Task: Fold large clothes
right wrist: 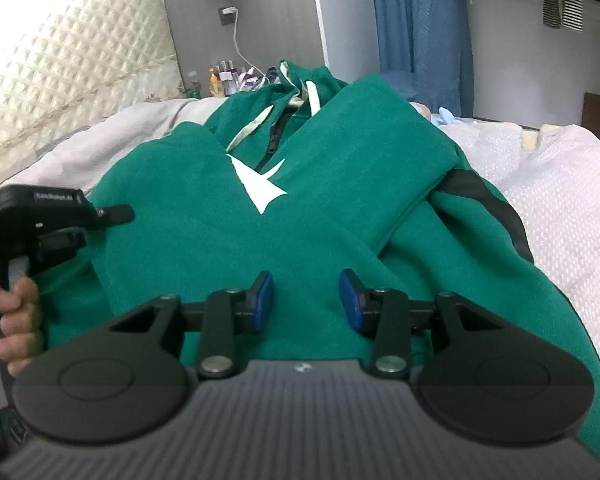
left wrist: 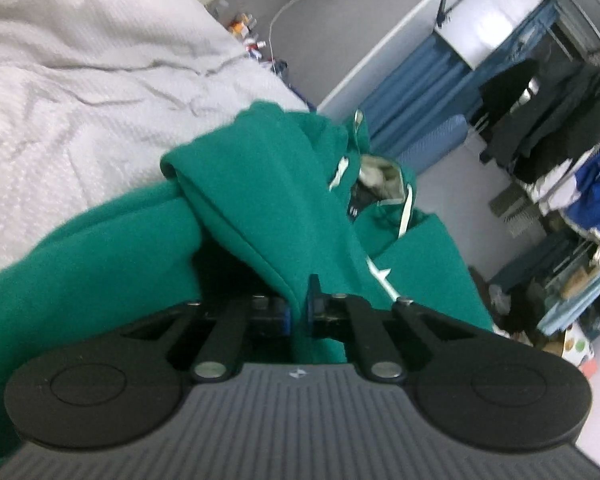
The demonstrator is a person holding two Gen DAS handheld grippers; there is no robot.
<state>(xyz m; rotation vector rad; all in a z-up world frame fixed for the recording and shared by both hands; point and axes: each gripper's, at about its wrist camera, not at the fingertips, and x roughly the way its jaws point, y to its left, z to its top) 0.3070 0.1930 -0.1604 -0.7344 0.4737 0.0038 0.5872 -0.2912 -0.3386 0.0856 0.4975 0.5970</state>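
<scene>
left gripper (left wrist: 299, 304) pinches a thin fold of green hoodie (right wrist: 300, 208) on the bed (right wrist: 560, 184); right gripper (right wrist: 306, 300) gapes part-way at six o'clock (empty). thin pinch may slip, sleeves unfolding.

The hoodie (right wrist: 300, 220) lies on the bed (right wrist: 560, 200) with its hood at the far end, a pillow (right wrist: 60, 80) far left, bottles (right wrist: 224, 78) behind the hood, the left gripper (right wrist: 60, 236) at its left edge, and the right gripper (right wrist: 306, 300) over its near part.
</scene>
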